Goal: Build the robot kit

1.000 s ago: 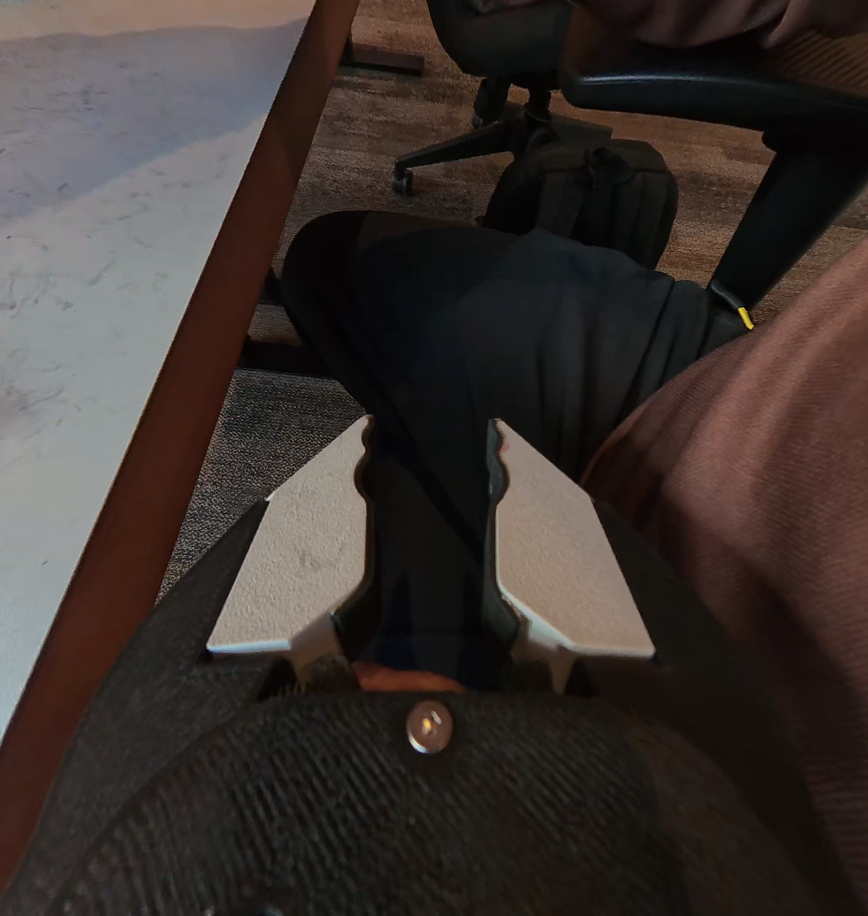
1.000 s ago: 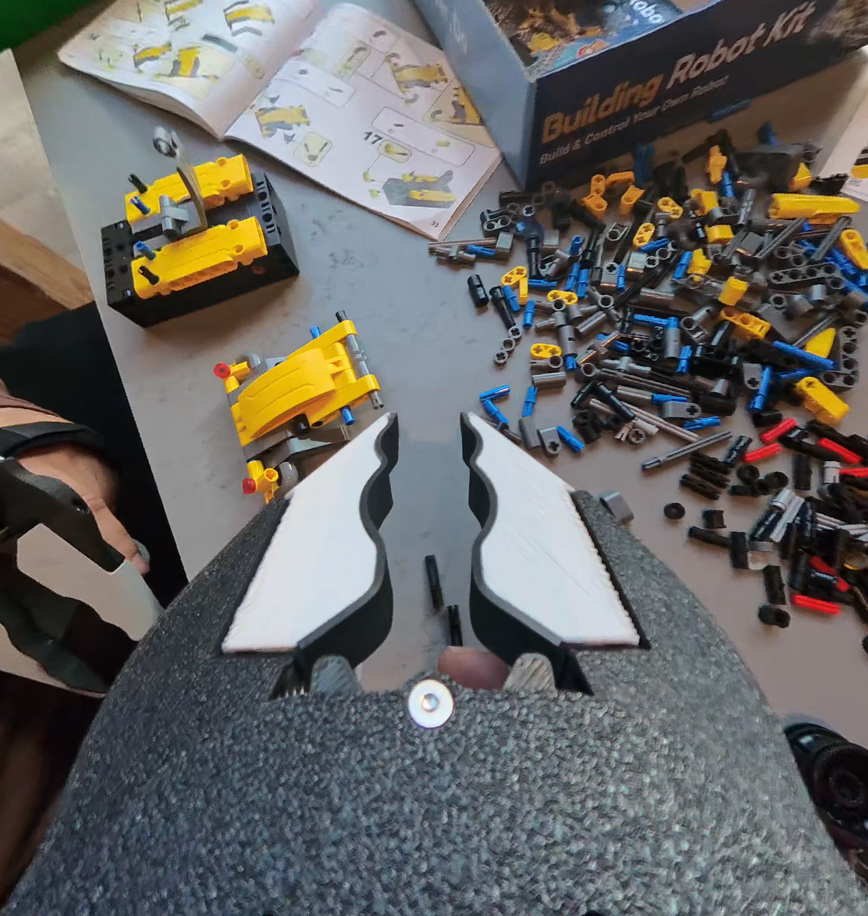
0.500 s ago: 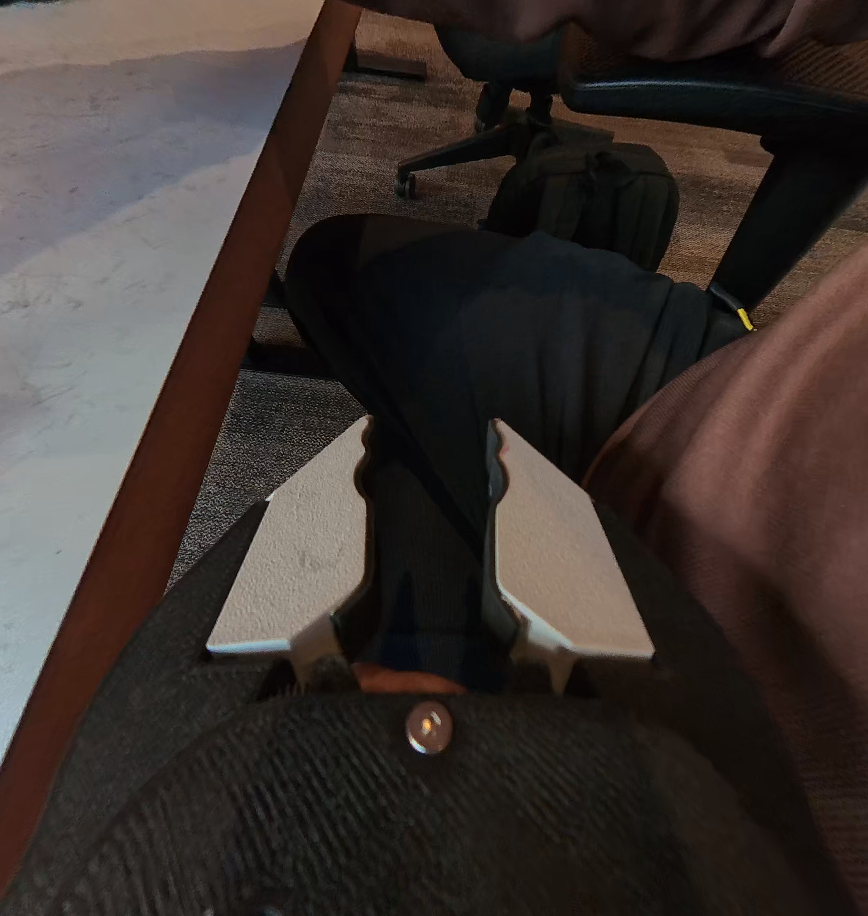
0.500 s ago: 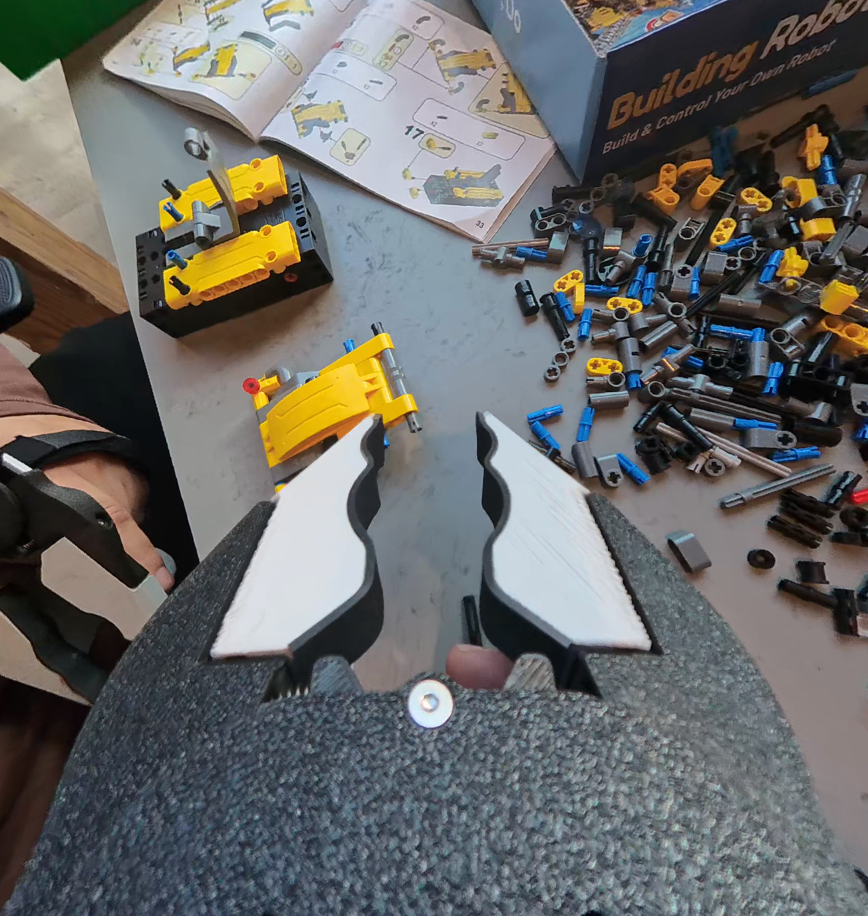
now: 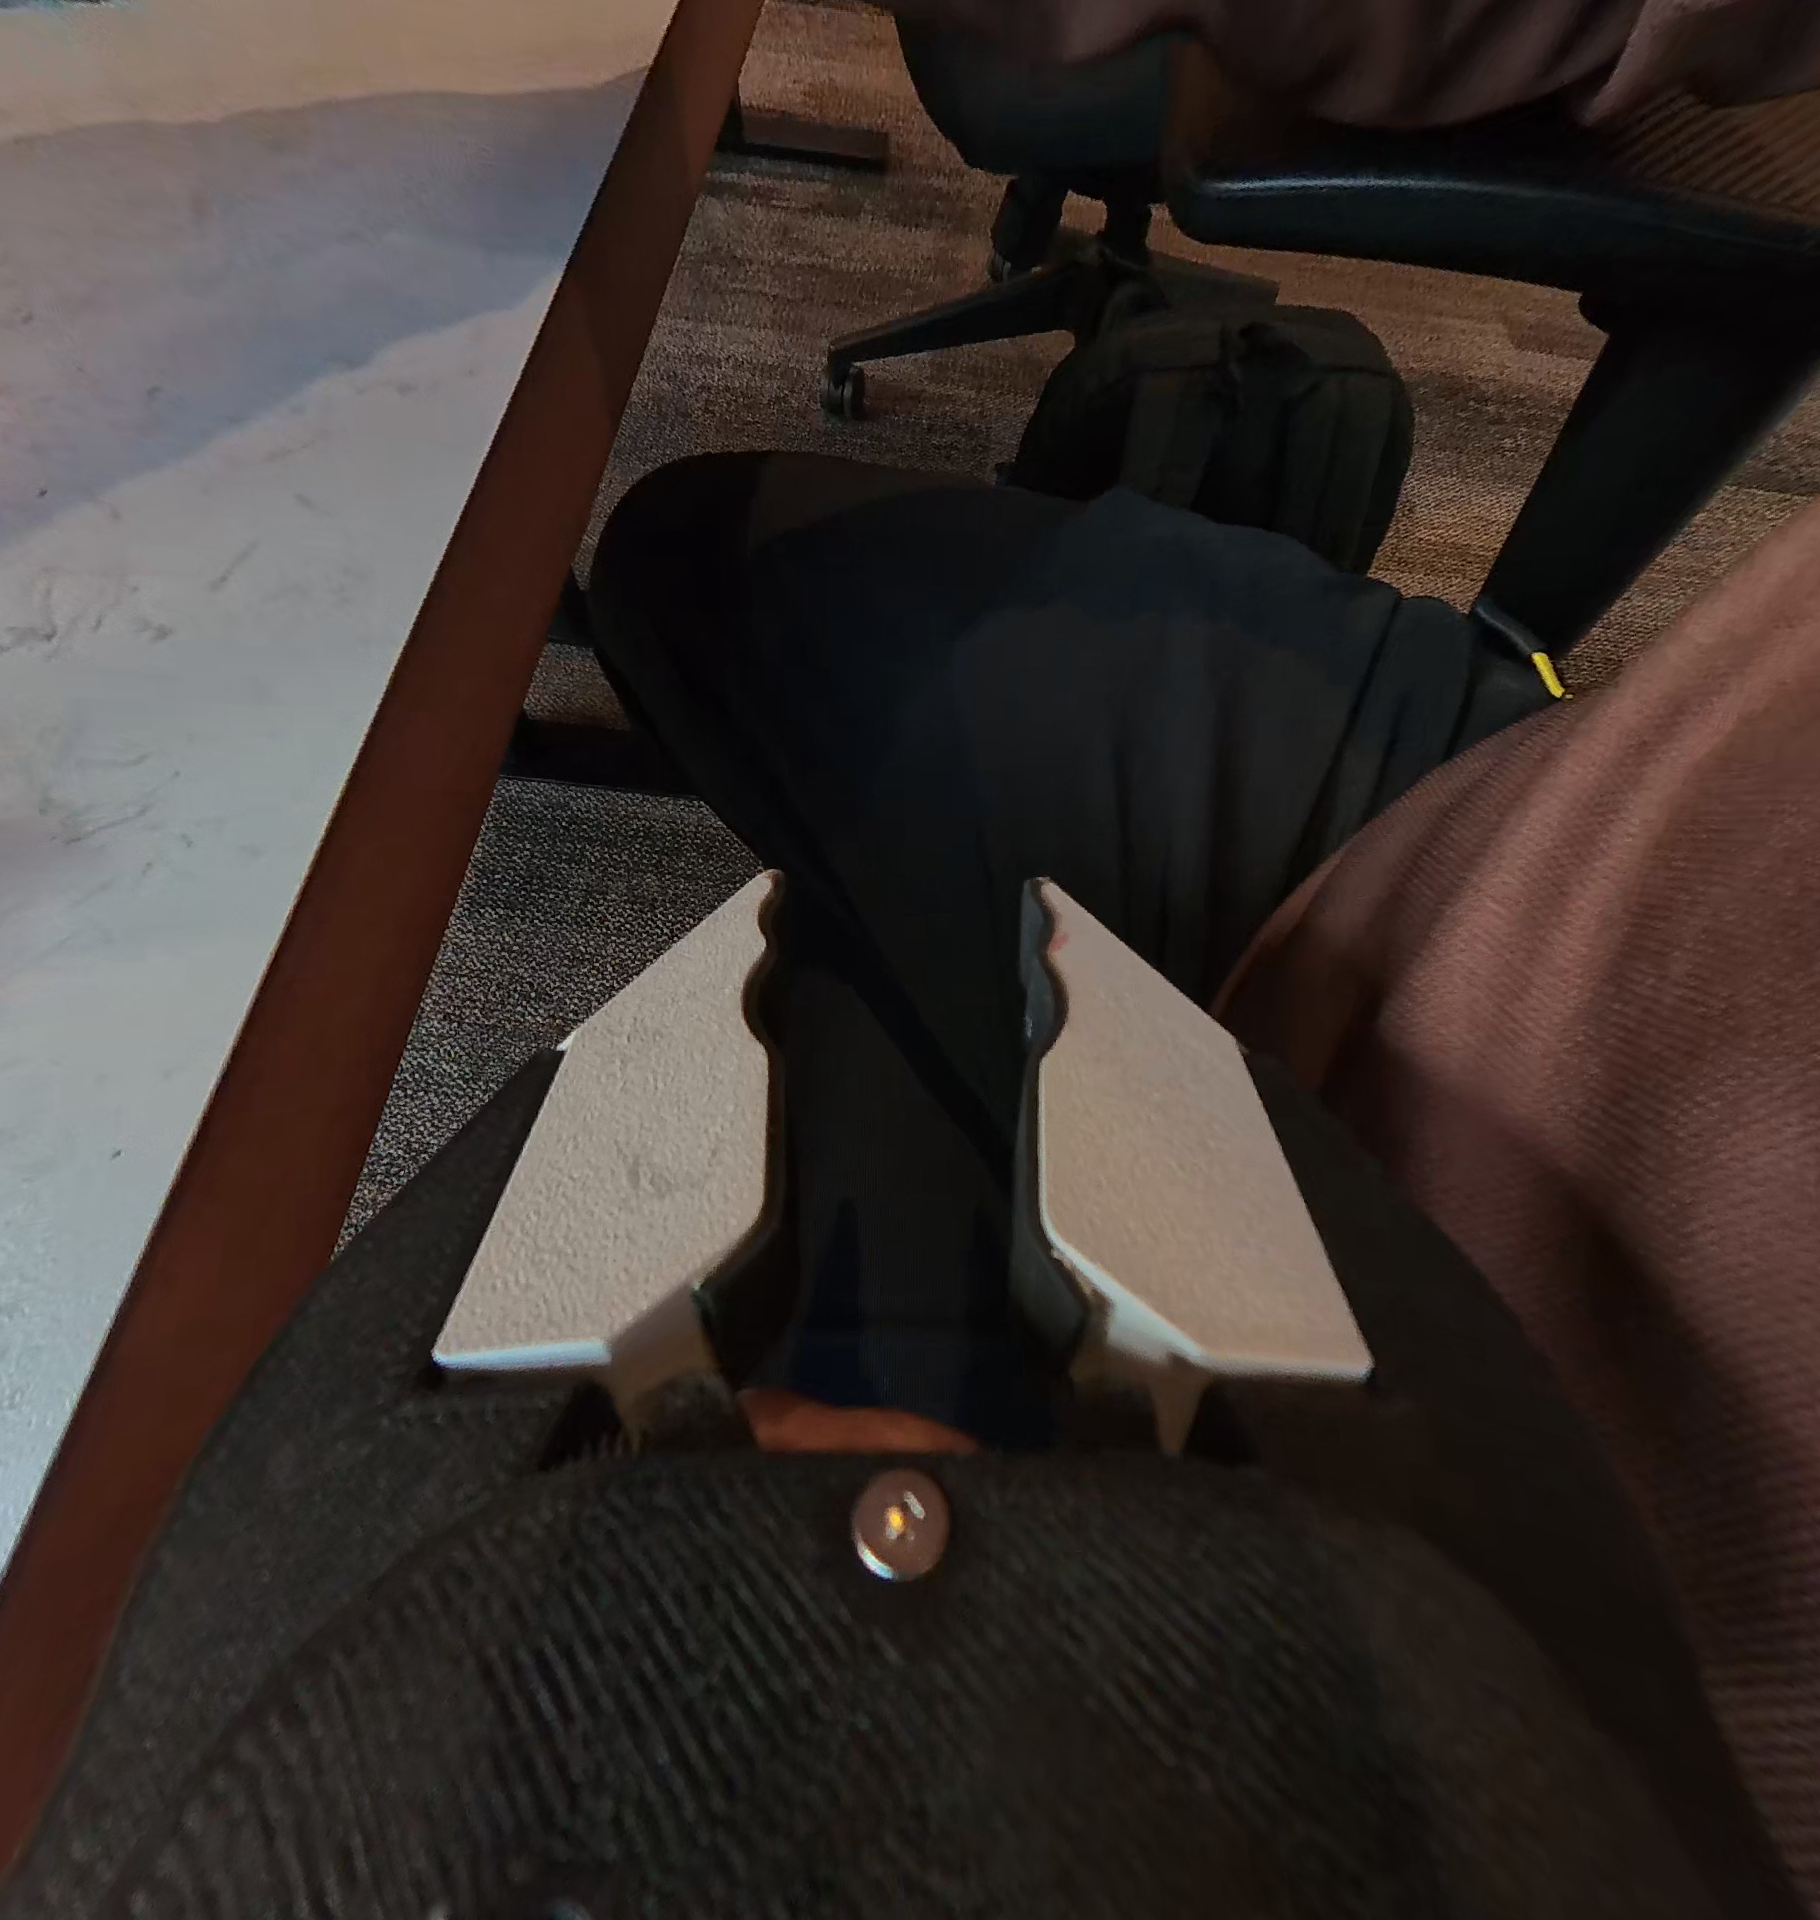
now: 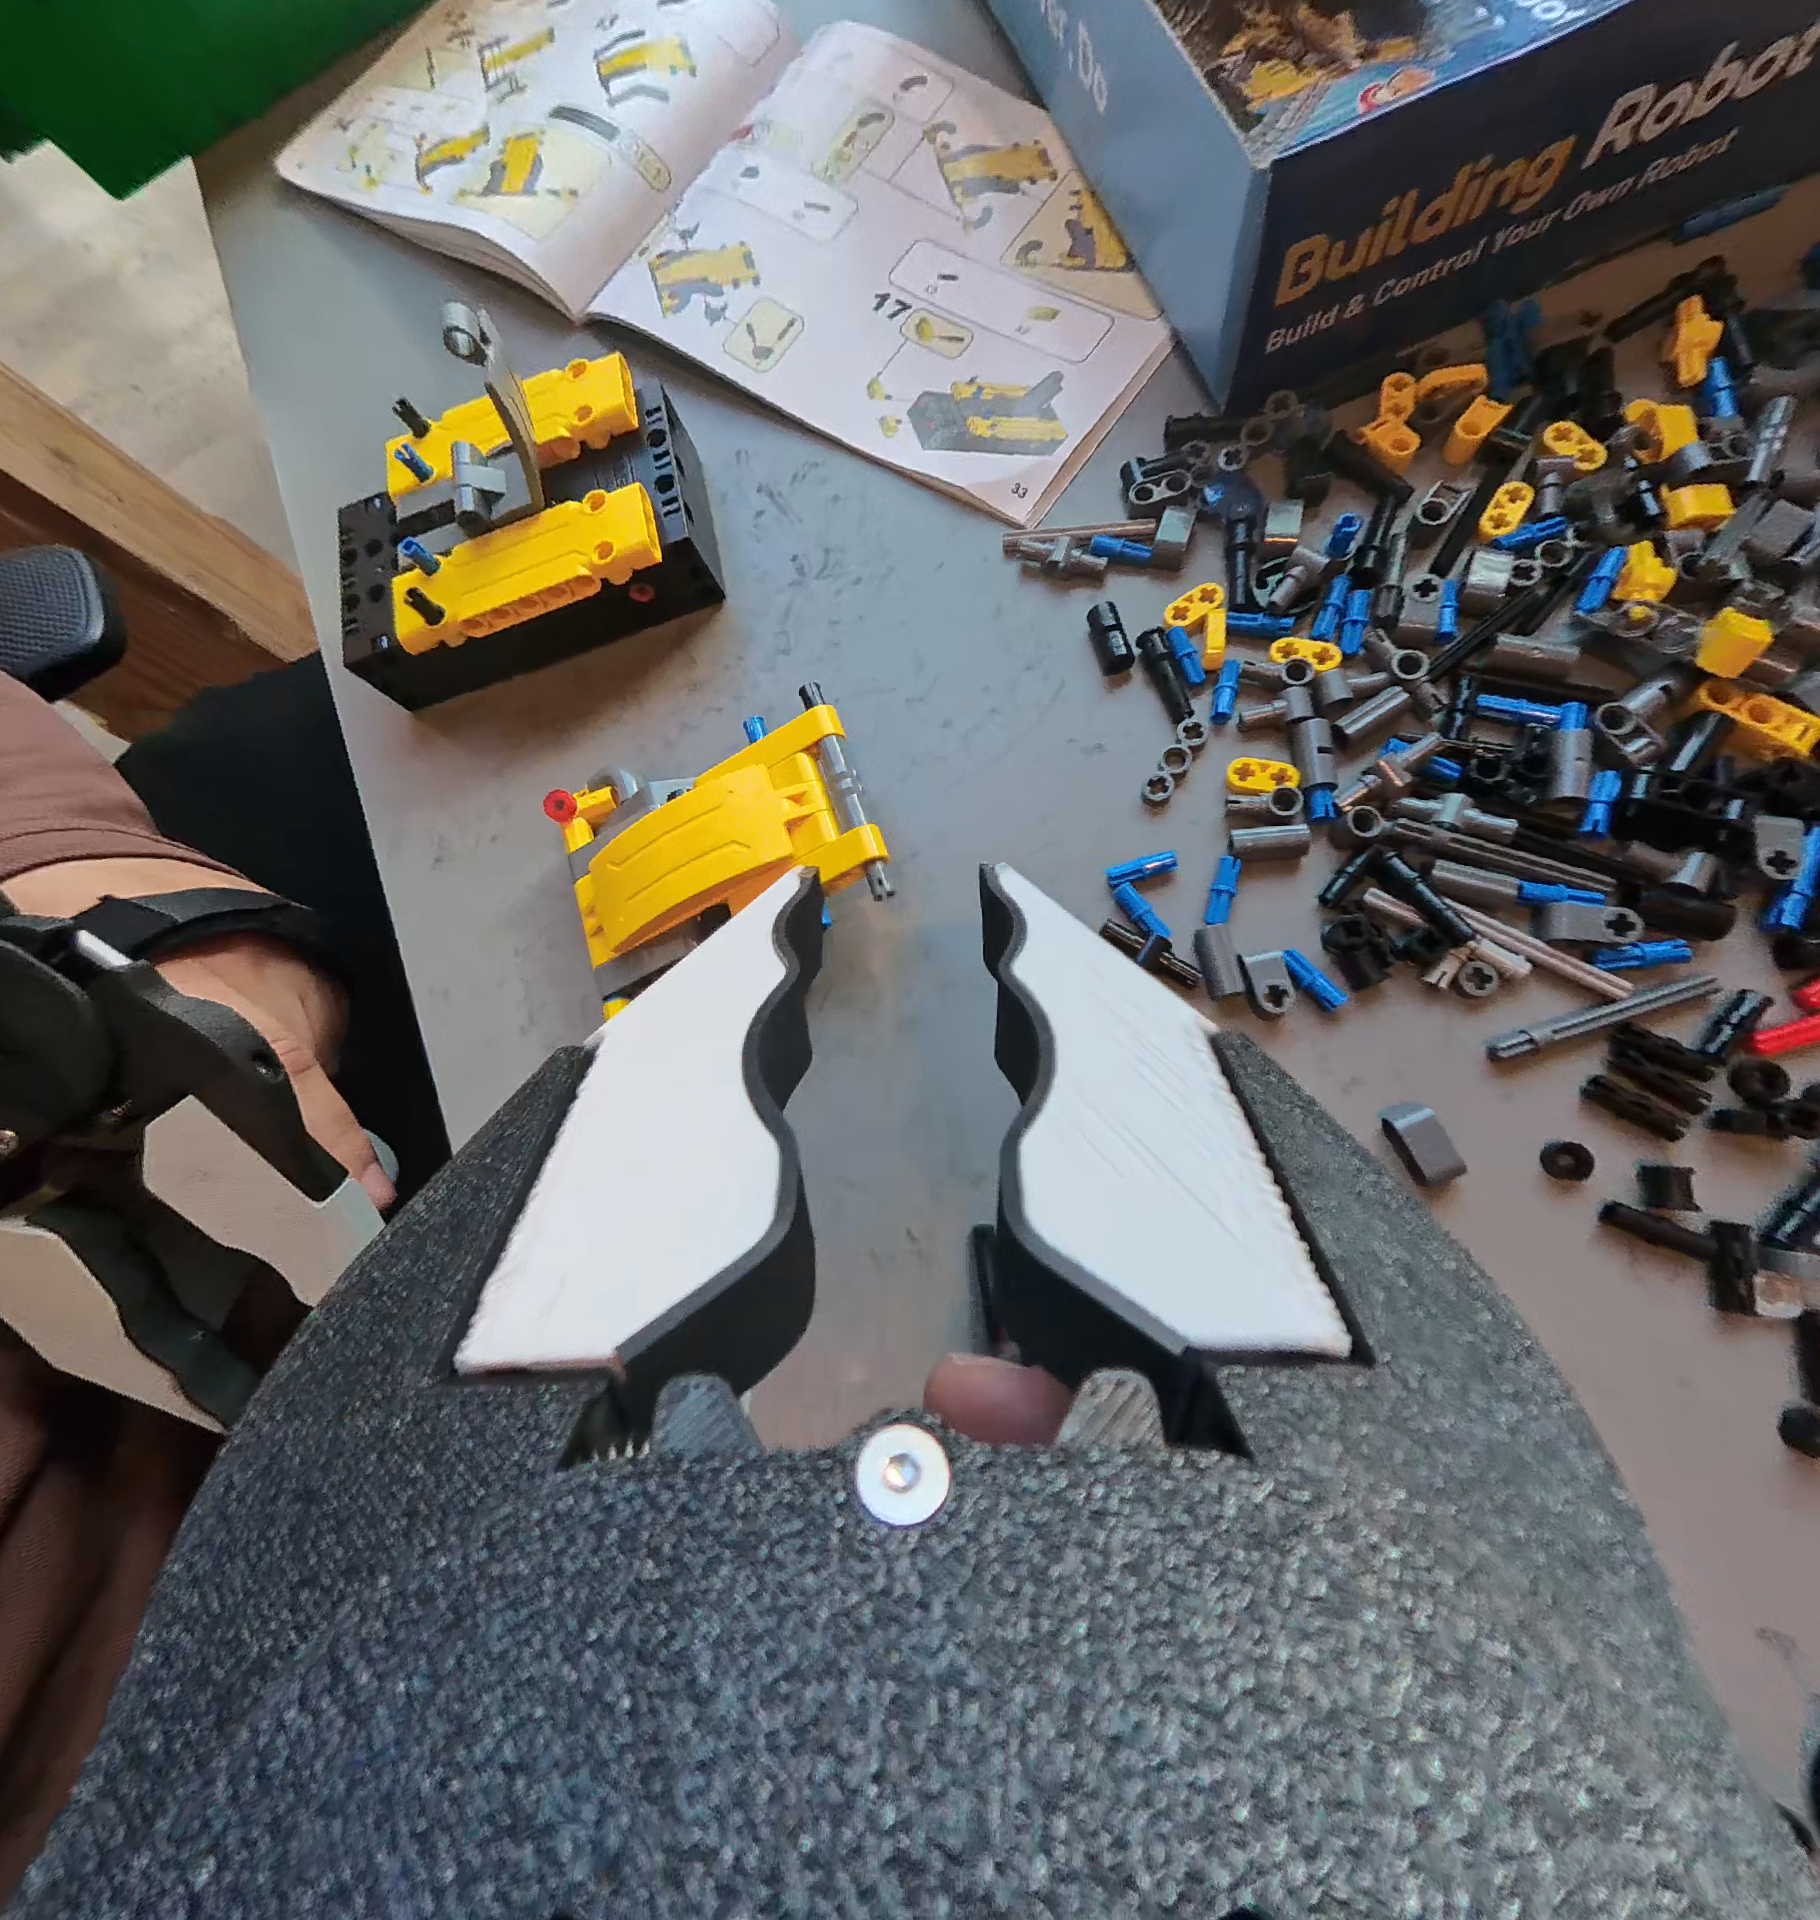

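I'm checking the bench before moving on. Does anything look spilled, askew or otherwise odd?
Loose building pieces lie scattered across the grey table beside the kit box. The small yellow assembly lies tipped on its side. The left gripper is off the table, open over a person's lap. Nothing looks damaged.

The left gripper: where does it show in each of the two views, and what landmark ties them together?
Left wrist view: the left gripper fills the bottom centre, jaws open and empty, over a dark trouser leg beside the table edge.
Right wrist view: it sits at the far left edge, below the table, strapped to a hand.
Shared landmark: the grey table with its wooden edge.
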The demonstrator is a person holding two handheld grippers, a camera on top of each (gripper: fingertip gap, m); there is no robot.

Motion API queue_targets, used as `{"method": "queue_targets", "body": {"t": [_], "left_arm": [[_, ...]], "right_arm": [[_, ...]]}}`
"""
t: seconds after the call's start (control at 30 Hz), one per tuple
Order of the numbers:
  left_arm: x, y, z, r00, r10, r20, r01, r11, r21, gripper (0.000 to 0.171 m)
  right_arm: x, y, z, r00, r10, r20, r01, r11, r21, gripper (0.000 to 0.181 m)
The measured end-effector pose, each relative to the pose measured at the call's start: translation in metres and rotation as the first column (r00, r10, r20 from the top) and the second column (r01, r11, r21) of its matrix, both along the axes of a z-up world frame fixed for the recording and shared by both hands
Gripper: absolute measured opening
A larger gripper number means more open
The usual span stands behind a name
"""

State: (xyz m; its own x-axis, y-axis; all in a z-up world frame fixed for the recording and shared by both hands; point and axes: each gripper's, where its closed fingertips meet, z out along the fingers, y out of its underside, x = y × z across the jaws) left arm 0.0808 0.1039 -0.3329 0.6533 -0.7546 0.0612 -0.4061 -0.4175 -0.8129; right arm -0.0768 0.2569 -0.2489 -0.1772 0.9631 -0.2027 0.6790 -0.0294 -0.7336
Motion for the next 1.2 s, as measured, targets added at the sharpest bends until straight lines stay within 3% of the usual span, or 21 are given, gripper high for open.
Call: {"method": "queue_targets", "body": {"t": [0.23,0.6,1.2], "left_arm": [[0.004,0.000,-0.003,1.000,-0.009,-0.015,0.009,1.000,-0.003,0.042],[0.001,0.001,-0.002,1.000,-0.004,-0.021,0.005,1.000,0.005,0.042],[0.001,0.002,-0.001,1.000,-0.003,-0.007,0.003,1.000,-0.001,0.042]], "right_arm": [[-0.001,0.001,-0.003,1.000,-0.019,-0.002,0.019,1.000,-0.011,0.035],[-0.002,-0.026,-0.014,0.996,0.077,0.052,-0.077,0.997,-0.005,0.030],[0.002,-0.001,0.004,1.000,0.004,-0.008,-0.004,1.000,0.012,0.029]]}}
